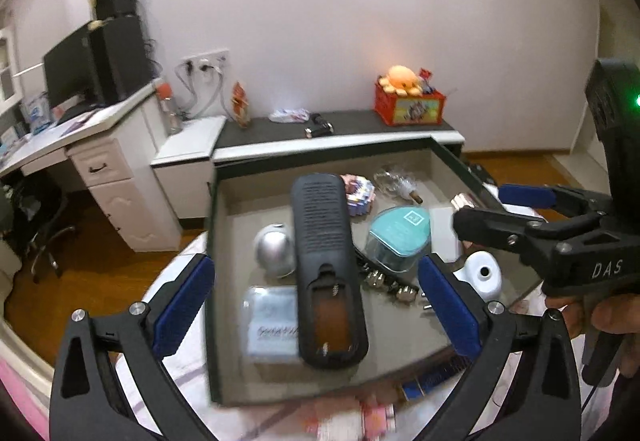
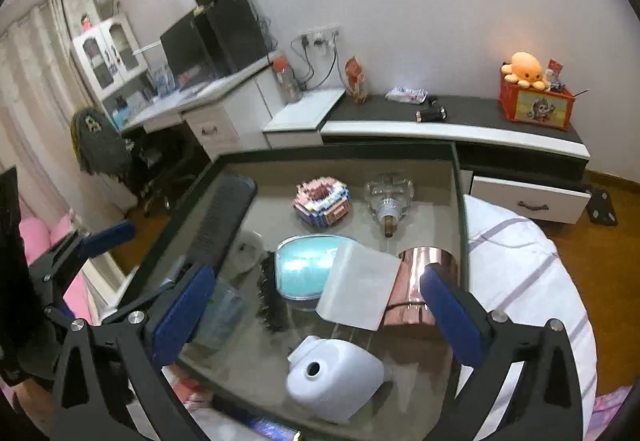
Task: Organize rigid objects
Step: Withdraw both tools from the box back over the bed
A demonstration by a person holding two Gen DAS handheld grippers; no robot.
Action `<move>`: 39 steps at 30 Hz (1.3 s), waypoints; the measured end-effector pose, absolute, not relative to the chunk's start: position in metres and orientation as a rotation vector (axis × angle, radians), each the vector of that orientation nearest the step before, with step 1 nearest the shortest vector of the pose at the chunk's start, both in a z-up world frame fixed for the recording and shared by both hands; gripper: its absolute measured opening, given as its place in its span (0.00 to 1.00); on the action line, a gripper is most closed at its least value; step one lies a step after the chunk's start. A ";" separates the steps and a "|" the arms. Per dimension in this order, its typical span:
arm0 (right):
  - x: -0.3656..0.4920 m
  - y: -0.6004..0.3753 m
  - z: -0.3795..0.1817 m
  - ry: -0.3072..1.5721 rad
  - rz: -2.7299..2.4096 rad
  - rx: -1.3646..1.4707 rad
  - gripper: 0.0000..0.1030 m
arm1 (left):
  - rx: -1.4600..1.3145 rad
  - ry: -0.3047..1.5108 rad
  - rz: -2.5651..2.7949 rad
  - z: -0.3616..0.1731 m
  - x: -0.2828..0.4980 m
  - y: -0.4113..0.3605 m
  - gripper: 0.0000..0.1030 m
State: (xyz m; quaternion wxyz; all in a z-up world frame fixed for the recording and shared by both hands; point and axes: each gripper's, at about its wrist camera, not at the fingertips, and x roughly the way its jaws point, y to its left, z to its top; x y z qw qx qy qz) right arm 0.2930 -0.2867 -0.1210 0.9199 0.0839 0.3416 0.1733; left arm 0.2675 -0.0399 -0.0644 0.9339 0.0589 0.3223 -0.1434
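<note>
Both claws stand wide with nothing between their blue pads: the left claw (image 1: 316, 305) hangs over the near half of the tray (image 1: 214, 281), and the right claw (image 2: 316, 313) over its near right part, each tilted down as if choosing a next piece. The tray, a shallow dark-rimmed box resting on the bed (image 2: 520, 241), already collects the rigid things, which is probably why they sit crowded yet apart rather than stacked. Nearest the left claw lies the black remote (image 1: 326, 265), back up with its battery bay uncovered, laid lengthwise up the middle; it partly covers a clear flat packet (image 1: 268, 315), and a silver ball (image 1: 276, 249) sits just beside it. The right view shows what the left barely does: the white jug-like piece (image 2: 336, 377) close under the claw, a white card (image 2: 360, 285) leaning across the teal-lidded box (image 2: 304, 269) and the rose-gold cylinder (image 2: 416, 281). Farther in lie the brick-built model (image 2: 322, 201) and the glass stopper bottle (image 2: 388, 197), clearer here than on the left. Only the left view shows the other tool from outside, gripped by a hand (image 1: 600, 317). Beyond, the counter (image 2: 460, 113) carries an orange crate (image 2: 536, 109).
</note>
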 end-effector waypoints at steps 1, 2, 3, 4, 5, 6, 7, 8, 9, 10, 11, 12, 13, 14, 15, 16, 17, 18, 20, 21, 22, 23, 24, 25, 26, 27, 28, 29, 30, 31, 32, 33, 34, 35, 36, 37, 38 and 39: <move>0.287 -0.286 -0.117 0.691 0.354 0.175 1.00 | 0.103 0.649 -0.281 -0.059 0.258 -0.034 1.00; 0.279 -0.286 -0.112 0.676 0.352 0.180 1.00 | 0.092 0.643 -0.275 -0.056 0.252 -0.030 1.00; 0.272 -0.285 -0.108 0.665 0.349 0.183 1.00 | 0.075 0.635 -0.264 -0.052 0.243 -0.025 1.00; 0.262 -0.283 -0.103 0.650 0.340 0.186 1.00 | 0.066 0.630 -0.254 -0.049 0.236 -0.021 1.00; 0.252 -0.283 -0.099 0.639 0.334 0.188 1.00 | 0.055 0.622 -0.246 -0.045 0.229 -0.016 1.00; 0.244 -0.282 -0.095 0.629 0.333 0.191 1.00 | 0.046 0.613 -0.238 -0.042 0.220 -0.013 1.00; 0.233 -0.282 -0.091 0.617 0.330 0.194 1.00 | 0.035 0.602 -0.227 -0.037 0.207 -0.009 1.00; 0.224 -0.281 -0.089 0.610 0.327 0.194 1.00 | 0.028 0.598 -0.222 -0.036 0.200 -0.006 1.00; 0.213 -0.280 -0.087 0.604 0.320 0.191 1.00 | 0.022 0.593 -0.218 -0.033 0.190 -0.004 1.00; 0.202 -0.280 -0.086 0.597 0.309 0.191 1.00 | 0.016 0.589 -0.214 -0.031 0.178 -0.001 1.00; 0.192 -0.282 -0.084 0.589 0.299 0.195 1.00 | 0.014 0.587 -0.210 -0.029 0.170 0.000 1.00; 0.182 -0.282 -0.082 0.581 0.293 0.203 1.00 | 0.012 0.586 -0.207 -0.028 0.159 0.002 1.00; 0.171 -0.283 -0.080 0.573 0.290 0.208 1.00 | 0.011 0.588 -0.201 -0.026 0.150 0.002 1.00; 0.162 -0.283 -0.078 0.568 0.284 0.209 1.00 | 0.010 0.589 -0.192 -0.025 0.144 0.003 1.00; 0.153 -0.282 -0.077 0.565 0.273 0.205 1.00 | 0.008 0.589 -0.181 -0.025 0.136 0.005 1.00; 0.143 -0.282 -0.076 0.563 0.261 0.201 1.00 | 0.005 0.588 -0.173 -0.024 0.128 0.006 1.00; 0.136 -0.283 -0.075 0.561 0.257 0.201 1.00 | 0.000 0.586 -0.168 -0.023 0.121 0.006 1.00; 0.128 -0.283 -0.075 0.562 0.256 0.204 1.00 | -0.005 0.585 -0.161 -0.022 0.114 0.007 1.00; 0.110 -0.283 -0.075 0.559 0.244 0.200 1.00 | -0.016 0.582 -0.154 -0.022 0.098 0.010 1.00; 0.101 -0.282 -0.075 0.557 0.238 0.197 1.00 | -0.018 0.580 -0.152 -0.023 0.091 0.010 1.00; 0.094 -0.281 -0.076 0.557 0.239 0.195 1.00 | -0.015 0.579 -0.148 -0.025 0.083 0.010 1.00; 0.086 -0.281 -0.077 0.556 0.243 0.191 1.00 | -0.013 0.580 -0.146 -0.026 0.077 0.011 1.00; 0.079 -0.280 -0.077 0.554 0.241 0.186 1.00 | -0.013 0.582 -0.149 -0.029 0.070 0.010 1.00; 0.071 -0.280 -0.079 0.554 0.233 0.178 1.00 | -0.011 0.590 -0.150 -0.032 0.064 0.011 1.00; 0.067 -0.280 -0.080 0.559 0.229 0.172 1.00 | -0.009 0.597 -0.148 -0.035 0.061 0.011 1.00; 0.063 -0.279 -0.083 0.569 0.231 0.171 1.00 | -0.009 0.607 -0.145 -0.038 0.057 0.013 1.00; 0.059 -0.280 -0.086 0.575 0.235 0.173 1.00 | -0.014 0.619 -0.145 -0.042 0.054 0.014 1.00; 0.057 -0.281 -0.088 0.583 0.237 0.174 1.00 | -0.021 0.631 -0.149 -0.045 0.052 0.015 1.00; 0.057 -0.281 -0.091 0.592 0.235 0.172 1.00 | -0.023 0.639 -0.151 -0.047 0.052 0.014 1.00; 0.056 -0.282 -0.093 0.598 0.233 0.172 1.00 | -0.023 0.649 -0.150 -0.051 0.051 0.014 1.00; 0.057 -0.282 -0.095 0.603 0.234 0.173 1.00 | -0.021 0.653 -0.150 -0.053 0.050 0.013 1.00; 0.057 -0.283 -0.096 0.608 0.236 0.173 1.00 | -0.018 0.656 -0.151 -0.054 0.049 0.012 1.00; 0.058 -0.283 -0.097 0.611 0.234 0.172 1.00 | -0.017 0.657 -0.153 -0.055 0.049 0.011 1.00; 0.058 -0.283 -0.097 0.610 0.232 0.172 1.00 | -0.017 0.657 -0.154 -0.055 0.048 0.010 1.00; 0.058 -0.282 -0.097 0.610 0.232 0.174 1.00 | -0.017 0.656 -0.155 -0.055 0.048 0.010 1.00; 0.059 -0.282 -0.098 0.612 0.233 0.175 1.00 | -0.017 0.657 -0.158 -0.055 0.049 0.009 1.00; 0.061 -0.281 -0.099 0.614 0.233 0.172 1.00 | -0.017 0.658 -0.159 -0.056 0.050 0.008 1.00; 0.062 -0.280 -0.099 0.617 0.231 0.170 1.00 | -0.017 0.660 -0.160 -0.056 0.051 0.008 1.00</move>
